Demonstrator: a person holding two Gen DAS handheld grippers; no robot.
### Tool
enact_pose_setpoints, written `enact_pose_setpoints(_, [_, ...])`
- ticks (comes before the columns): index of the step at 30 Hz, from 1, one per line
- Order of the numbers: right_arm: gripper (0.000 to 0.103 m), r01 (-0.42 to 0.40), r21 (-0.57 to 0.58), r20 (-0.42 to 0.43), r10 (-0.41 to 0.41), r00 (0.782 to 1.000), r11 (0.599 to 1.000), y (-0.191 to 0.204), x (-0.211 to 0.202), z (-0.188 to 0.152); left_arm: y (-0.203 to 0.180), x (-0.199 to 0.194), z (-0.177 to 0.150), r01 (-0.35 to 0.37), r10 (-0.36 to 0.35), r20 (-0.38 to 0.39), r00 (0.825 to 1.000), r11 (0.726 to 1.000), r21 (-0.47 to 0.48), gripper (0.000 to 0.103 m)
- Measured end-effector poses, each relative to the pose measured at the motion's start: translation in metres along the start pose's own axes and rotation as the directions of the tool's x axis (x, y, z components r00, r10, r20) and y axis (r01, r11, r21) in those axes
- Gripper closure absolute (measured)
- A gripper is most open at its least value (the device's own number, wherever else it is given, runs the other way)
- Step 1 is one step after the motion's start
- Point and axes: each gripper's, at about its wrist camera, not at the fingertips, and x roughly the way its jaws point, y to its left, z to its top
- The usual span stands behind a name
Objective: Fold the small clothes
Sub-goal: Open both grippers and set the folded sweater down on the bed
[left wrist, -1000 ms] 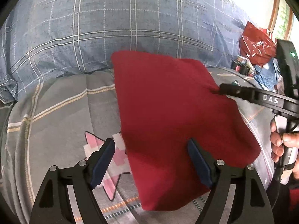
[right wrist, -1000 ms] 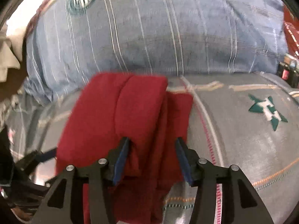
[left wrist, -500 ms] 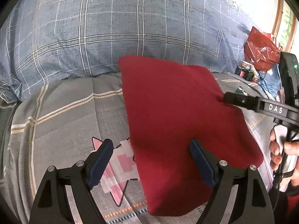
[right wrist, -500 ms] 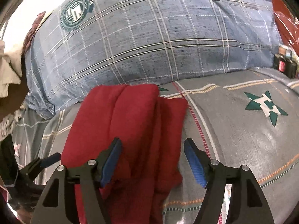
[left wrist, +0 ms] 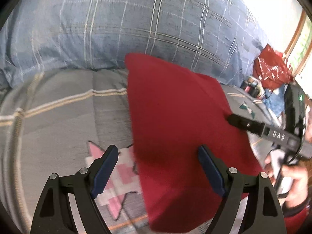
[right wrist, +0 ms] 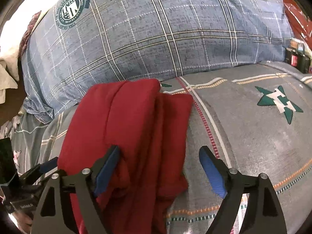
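A red folded garment [left wrist: 175,128] lies flat on the grey bedspread [left wrist: 58,128]. In the right wrist view the same garment [right wrist: 128,128] shows stacked folded layers along its right side. My left gripper [left wrist: 158,167] is open and empty, its right finger over the garment's near part, its left finger over a pink star print. My right gripper [right wrist: 159,167] is open and empty, with its jaws spread over the garment's right edge. The right gripper's finger [left wrist: 239,121] shows in the left wrist view at the garment's right edge.
A large blue plaid pillow [right wrist: 156,35] lies right behind the garment. A red plastic bag [left wrist: 271,70] and small dark items [left wrist: 251,86] sit at the far right. A green star print [right wrist: 280,103] marks the bedspread to the right. Cream cloth [right wrist: 6,72] hangs at the far left.
My right gripper opened wider, letting go of the garment's folded edge, and drew back a little. My left gripper stayed open and pulled back slightly. The garment stayed put.
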Motion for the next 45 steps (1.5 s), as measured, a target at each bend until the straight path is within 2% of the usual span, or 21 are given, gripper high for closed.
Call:
enact_pose_setpoints(5, [0.014,-0.058,0.064,-0.024,0.059,0.998,0.996,-0.011,0.009,0.002,0.011,0.02,0.009,0.077,-0.078,-0.015,0.997,0.994,-0.073,0.017])
enact_pose_setpoints(9, [0.015,-0.104,0.051,-0.033,0.106,0.994,0.993,-0.004,0.019,0.005,0.016,0.034,0.011,0.095,-0.097,-0.013,0.995,0.991,-0.096,0.014])
enact_pose_setpoints(13, [0.036,-0.107,-0.032,-0.021,0.107,0.994,0.994,0.013,0.023,0.008,0.009,0.044,0.016,0.079,-0.08,-0.011,0.997,0.995,-0.061,0.017])
enact_pose_setpoints(16, [0.046,-0.089,-0.077,-0.003,0.089,0.996,0.993,0.019,0.02,0.007,0.006,0.043,0.014,0.07,-0.07,0.005,0.998,0.996,-0.055,0.028])
enact_pose_setpoints(18, [0.059,-0.068,-0.112,0.024,0.071,0.997,0.991,0.025,0.013,0.006,0.004,0.033,0.012,0.072,-0.071,0.012,0.997,0.996,-0.052,0.045])
enact_pose_setpoints(20, [0.069,-0.076,-0.131,0.046,0.083,0.996,0.988,0.031,0.004,0.007,0.003,0.018,0.013,0.08,-0.08,0.013,0.997,0.995,-0.051,0.052])
enact_pose_setpoints(23, [0.073,-0.138,-0.15,0.059,0.149,0.987,0.979,0.046,-0.014,0.004,-0.001,-0.017,0.01,0.075,-0.075,0.027,0.997,0.997,-0.024,0.055])
enact_pose_setpoints(26, [0.074,-0.172,-0.202,0.045,0.184,0.982,0.964,0.072,-0.029,-0.005,-0.001,-0.058,-0.003,0.052,-0.052,0.047,0.998,0.999,-0.005,0.055])
enact_pose_setpoints(29, [0.074,-0.243,-0.21,0.036,0.256,0.966,0.947,0.091,-0.045,-0.016,0.012,-0.093,-0.022,0.015,-0.014,0.063,0.998,1.0,-0.013,0.054])
enact_pose_setpoints(32, [0.074,-0.305,-0.191,0.0,0.31,0.951,0.933,0.104,-0.043,-0.032,0.025,-0.102,-0.046,-0.053,0.053,0.023,0.998,0.998,-0.035,0.053])
enact_pose_setpoints(34, [0.07,-0.261,-0.196,-0.044,0.257,0.965,0.945,0.109,-0.03,-0.042,0.034,-0.093,-0.06,-0.097,0.096,-0.023,0.995,0.993,-0.068,0.051])
enact_pose_setpoints(36, [0.067,-0.164,-0.198,-0.072,0.152,0.986,0.966,0.106,-0.022,-0.05,0.04,-0.089,-0.072,-0.125,0.122,-0.041,0.992,0.988,-0.089,0.044])
enact_pose_setpoints(37, [0.065,-0.133,-0.201,-0.058,0.124,0.991,0.97,0.103,-0.026,-0.051,0.039,-0.093,-0.074,-0.141,0.139,-0.028,0.99,0.986,-0.091,0.042])
enact_pose_setpoints(39, [0.063,-0.111,-0.215,0.011,0.117,0.993,0.97,0.102,-0.048,-0.048,0.035,-0.098,-0.073,-0.164,0.165,-0.004,0.986,0.982,-0.091,0.039])
enact_pose_setpoints(42, [0.053,-0.17,-0.268,0.044,0.188,0.981,0.948,0.115,-0.069,-0.045,0.025,-0.105,-0.073,-0.219,0.223,0.044,0.974,0.973,-0.074,0.036])
enact_pose_setpoints(45, [0.053,-0.28,-0.319,-0.028,0.287,0.958,0.905,0.138,-0.065,-0.049,0.015,-0.107,-0.079,-0.256,0.258,0.079,0.963,0.966,-0.038,0.033])
